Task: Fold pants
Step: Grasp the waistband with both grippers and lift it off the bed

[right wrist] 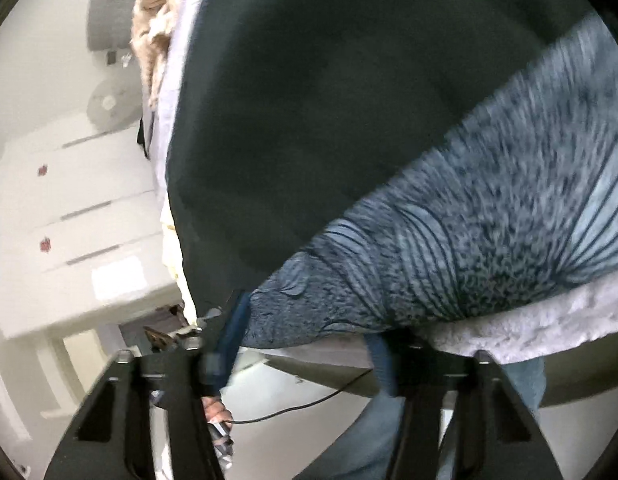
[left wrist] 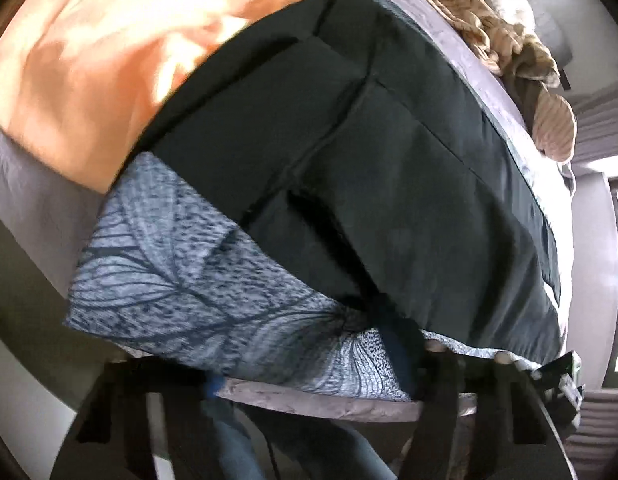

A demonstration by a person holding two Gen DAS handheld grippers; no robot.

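Dark green-black pants lie flat on a blue-grey leaf-patterned sheet on the bed; seams and a pocket slit show. In the right wrist view the pants fill the upper middle above the patterned sheet. My left gripper is at the near bed edge, its fingers wide apart, below the pants' near end. My right gripper is also at the bed edge with its fingers wide apart, holding nothing. Both views are blurred.
An orange blanket lies left of the pants. A tan ribbed garment lies beyond them. The lavender bedcover edge runs along the front. A white drawer unit stands by the bed. A person's jeans leg and a cable show below.
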